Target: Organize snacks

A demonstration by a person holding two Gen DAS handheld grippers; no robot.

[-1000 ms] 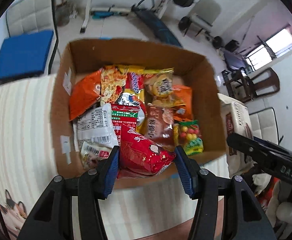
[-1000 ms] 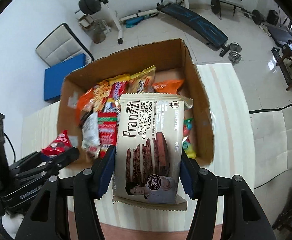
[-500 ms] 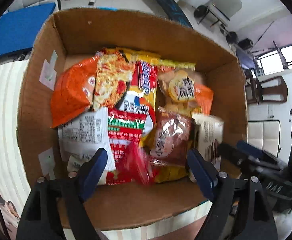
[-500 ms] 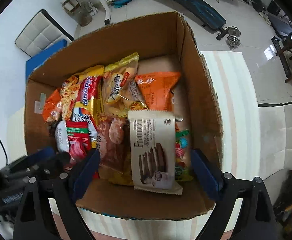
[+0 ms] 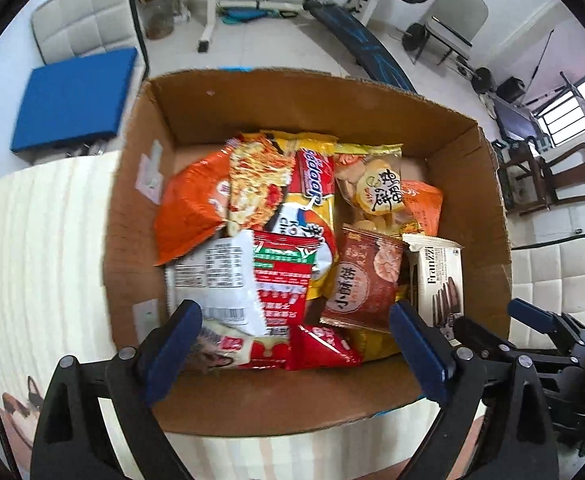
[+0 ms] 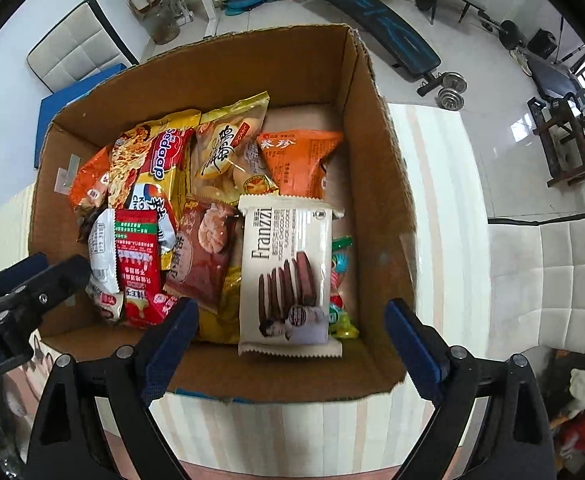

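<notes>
Cardboard box [image 6: 376,184] was packed with snacks | Franzzi cookie pack [image 6: 288,276] lay flat on top | left gripper [image 5: 292,344] and right gripper [image 6: 288,340] were spread wide, empty, above near edge for clearance.

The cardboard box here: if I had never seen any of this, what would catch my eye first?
Probably the cardboard box on the striped table, heaped with bright snack packets. A cream cookie packet lies on top at its right side, and a small red packet sits at the near edge. Both hand-held grippers hang open and empty over the near rim, left and right.
</notes>
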